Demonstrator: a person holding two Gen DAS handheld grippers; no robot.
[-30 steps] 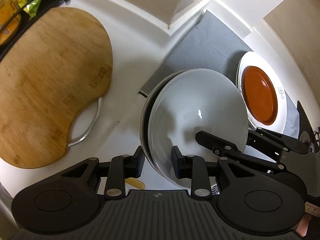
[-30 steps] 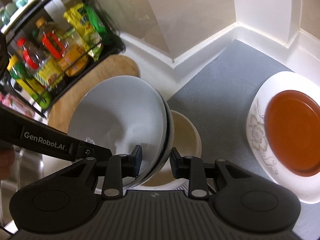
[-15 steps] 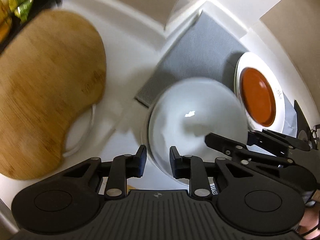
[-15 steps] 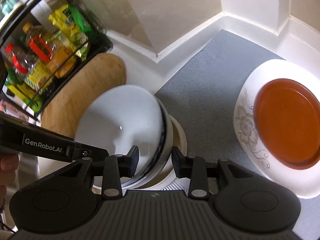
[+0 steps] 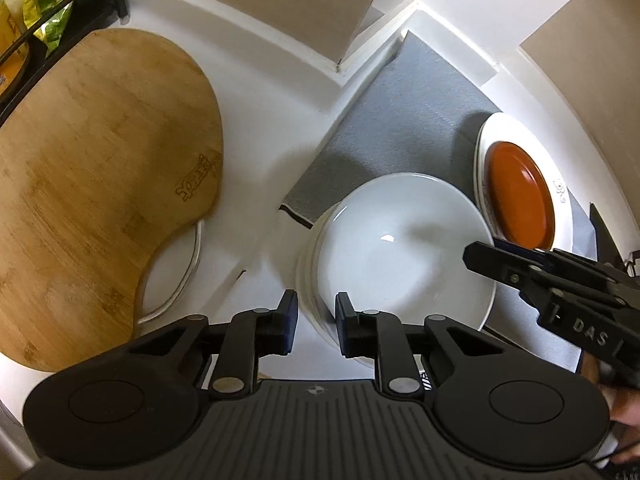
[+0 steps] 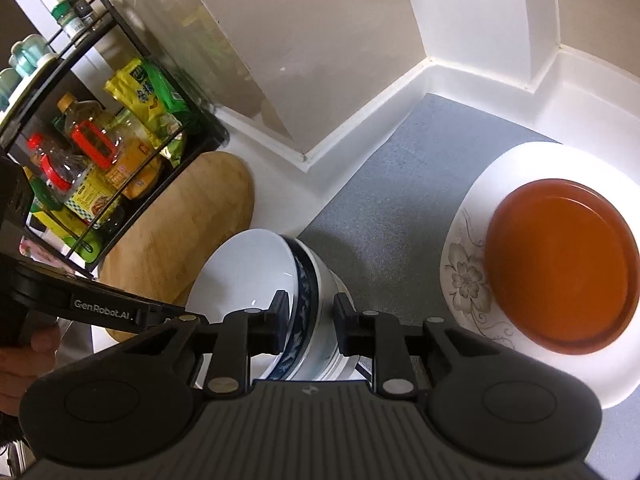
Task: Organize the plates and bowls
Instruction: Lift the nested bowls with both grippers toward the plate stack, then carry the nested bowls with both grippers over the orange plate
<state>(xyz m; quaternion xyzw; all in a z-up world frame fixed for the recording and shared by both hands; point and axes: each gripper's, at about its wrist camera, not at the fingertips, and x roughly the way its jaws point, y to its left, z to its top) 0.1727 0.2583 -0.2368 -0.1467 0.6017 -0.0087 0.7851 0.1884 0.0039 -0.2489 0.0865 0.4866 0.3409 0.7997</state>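
The stack of white bowls (image 5: pixel 400 248) stands at the near corner of the grey rectangular mat (image 5: pixel 404 120), partly on the mat and partly on the white surface (image 5: pixel 264 120). From the right wrist view the upper bowl in that stack shows a blue-patterned outer wall (image 6: pixel 302 292). The left tool (image 5: pixel 313 322) straddles the stack's near-left rim, its jaws parted with a finger on either side of the rim, and neither pad visibly presses on it. The right tool (image 6: pixel 307 320) straddles the rim on the opposite side of the stack, also spread apart, one finger inside the top bowl and one outside the stack's wall. Beyond the stack on the mat, close beside it, lies a round orange-brown plate (image 6: pixel 560 268) resting on a larger white plate with grey floral print (image 6: pixel 464 280). To the other side of the stack, on the white surface, lies a bamboo cutting board with a metal handle (image 5: pixel 92 184), and past the board stands a black wire rack of bottles and packets (image 6: pixel 100 160).
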